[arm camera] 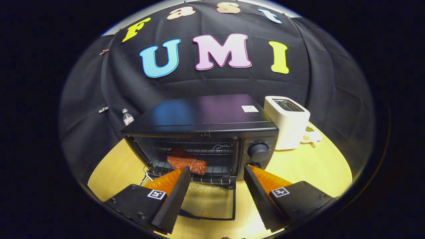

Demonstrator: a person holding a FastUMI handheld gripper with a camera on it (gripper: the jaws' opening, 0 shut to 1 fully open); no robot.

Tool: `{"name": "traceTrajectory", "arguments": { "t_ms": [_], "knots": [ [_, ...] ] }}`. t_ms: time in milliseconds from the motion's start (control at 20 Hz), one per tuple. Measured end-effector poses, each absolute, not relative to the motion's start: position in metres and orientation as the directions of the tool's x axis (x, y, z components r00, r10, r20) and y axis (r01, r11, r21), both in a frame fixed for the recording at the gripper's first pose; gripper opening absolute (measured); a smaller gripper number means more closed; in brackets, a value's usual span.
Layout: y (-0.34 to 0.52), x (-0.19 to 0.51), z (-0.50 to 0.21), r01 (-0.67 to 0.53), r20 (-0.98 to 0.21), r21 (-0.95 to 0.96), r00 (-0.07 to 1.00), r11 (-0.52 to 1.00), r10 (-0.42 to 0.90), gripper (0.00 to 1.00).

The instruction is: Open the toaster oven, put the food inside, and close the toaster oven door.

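From my remote seat, the gripper hung with its two fingers spread wide and nothing held between them, poised just in front of the black toaster oven on the pale wooden table. The oven door lay swung fully down and flat, its glass pane stretching between the fingers toward six o'clock. Inside the cavity, a reddish-brown slab of food rested on the wire rack, tilted with its far end raised, sitting at about eleven o'clock from the gap between the fingertips and just beyond the left finger's tip. The oven's control knob faced me at about one o'clock from that gap, just above the right finger's tip. A white toaster stood close beside the oven at its three o'clock side, with a small patterned cloth or mat behind it. At the oven's ten o'clock, a small clear bottle stood against the dark booth wall.
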State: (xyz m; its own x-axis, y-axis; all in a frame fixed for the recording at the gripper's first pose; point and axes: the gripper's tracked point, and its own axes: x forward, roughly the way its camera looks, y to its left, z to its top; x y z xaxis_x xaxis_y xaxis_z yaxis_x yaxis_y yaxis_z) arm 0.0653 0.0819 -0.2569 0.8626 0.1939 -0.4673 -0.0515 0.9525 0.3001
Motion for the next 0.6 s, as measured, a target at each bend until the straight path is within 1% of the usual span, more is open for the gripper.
{"name": "traceTrajectory", "arguments": {
  "t_ms": [150, 300, 450, 600],
  "knots": [
    [0.083, 0.039, -0.234, -0.064, -0.468, 0.307, 0.859, 0.95, 0.209, 0.98],
    [0.095, 0.011, -0.222, -0.089, -0.499, 0.296, 0.834, 0.951, 0.233, 0.98],
    [0.114, -0.024, -0.232, -0.109, -0.567, 0.3, 0.779, 0.948, 0.269, 0.98],
    [0.135, -0.056, -0.256, -0.123, -0.631, 0.306, 0.716, 0.944, 0.298, 0.98]
  ]
}}
